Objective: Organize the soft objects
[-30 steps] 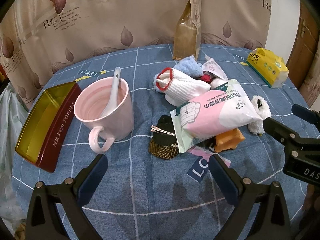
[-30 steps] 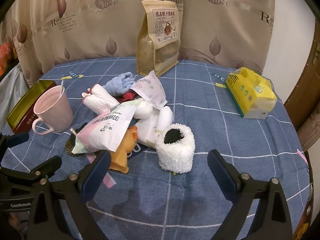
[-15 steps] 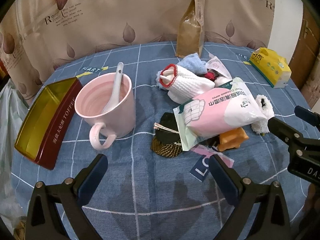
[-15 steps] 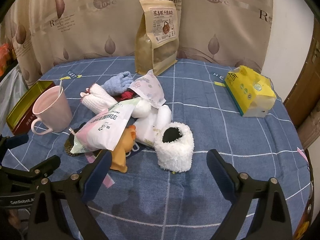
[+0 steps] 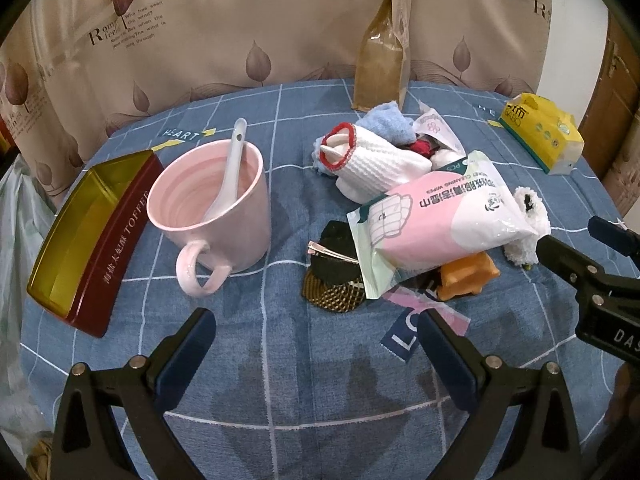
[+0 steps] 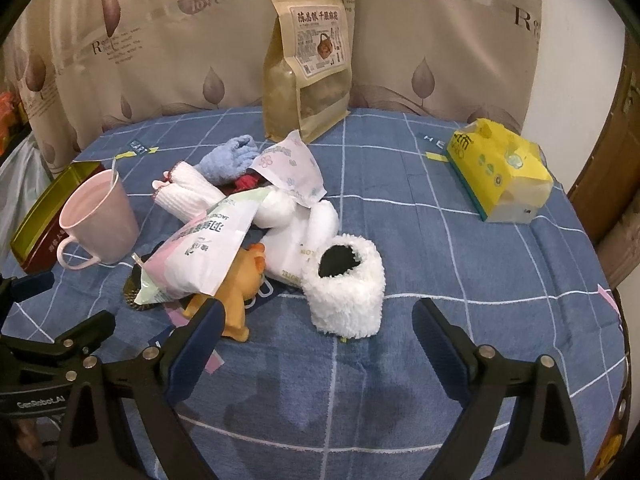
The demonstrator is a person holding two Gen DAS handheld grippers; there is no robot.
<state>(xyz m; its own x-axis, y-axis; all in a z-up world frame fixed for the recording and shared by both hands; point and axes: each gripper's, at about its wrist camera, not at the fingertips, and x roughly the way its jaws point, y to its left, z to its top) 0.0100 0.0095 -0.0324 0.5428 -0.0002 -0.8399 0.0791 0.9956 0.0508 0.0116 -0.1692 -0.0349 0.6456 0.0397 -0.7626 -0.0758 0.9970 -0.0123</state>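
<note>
Soft pile (image 6: 256, 216) before gaping right tool (image 6: 316, 338)

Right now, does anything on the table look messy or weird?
Yes. The soft things are jumbled in one heap: the pink wipes pack lies slanted across an orange toy and a black hair clip. The mug stands upright; nothing looks spilled.

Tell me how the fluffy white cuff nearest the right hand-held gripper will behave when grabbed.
The fluffy white cuff looks like plush pile, so it will probably squash and flop rather than hold its shape. It stands hollow and open-topped, likely light, so a push may tip or slide it.
</note>
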